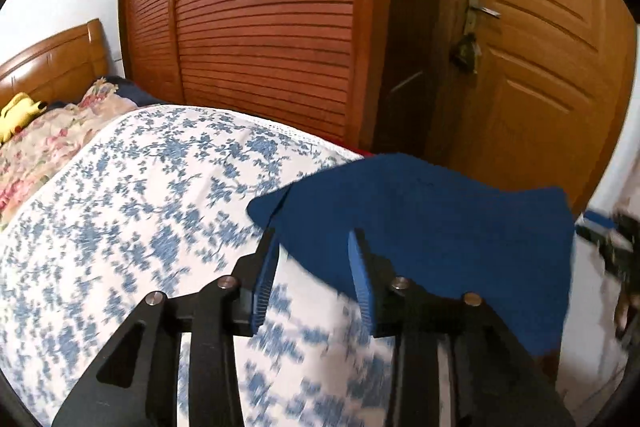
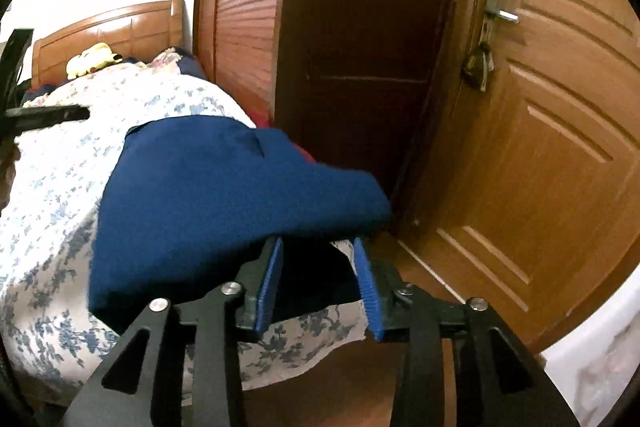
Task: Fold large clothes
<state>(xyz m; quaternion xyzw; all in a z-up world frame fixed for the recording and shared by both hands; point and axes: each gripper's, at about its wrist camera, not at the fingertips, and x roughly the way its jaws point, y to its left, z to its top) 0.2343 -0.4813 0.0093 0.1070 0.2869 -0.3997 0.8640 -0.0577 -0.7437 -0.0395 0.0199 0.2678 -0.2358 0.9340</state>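
Left tongs point(image 1: 314, 239): black linkage, blue ribbed pads, nearest the left wrist camera. Jaws parted; the near edge of the blue garment point(image 1: 432, 227) reaches up between the tips, pads not pressing on it. State: released.

Right tongs point(image 2: 318, 247): same build. Jaws parted, with a dark fold of the blue garment point(image 2: 224, 195) lying between the pads; no pinch visible. State: released.

Blue garment: dark blue cloth, folded into a thick bundle, lying at the foot corner of the bed point(image 1: 120, 207), on the side towards the door. One edge droops over the bed's corner in the right wrist view.

Bed: white cover with blue floral print point(image 2: 44, 195); wooden headboard point(image 1: 52, 63) at the far end.

Floral quilt point(image 1: 52, 135): pink and cream, bunched near the headboard.

Yellow plush toy point(image 1: 16, 115): on the quilt, beside the headboard.

Wardrobe point(image 1: 256, 19): reddish-brown louvred doors, standing beside the bed.

Door point(image 2: 560, 115): panelled wood, metal lever handle point(image 2: 502, 15), dark object hanging below the lock.

Other gripper: partly visible at the frame edge in each view, blurred.
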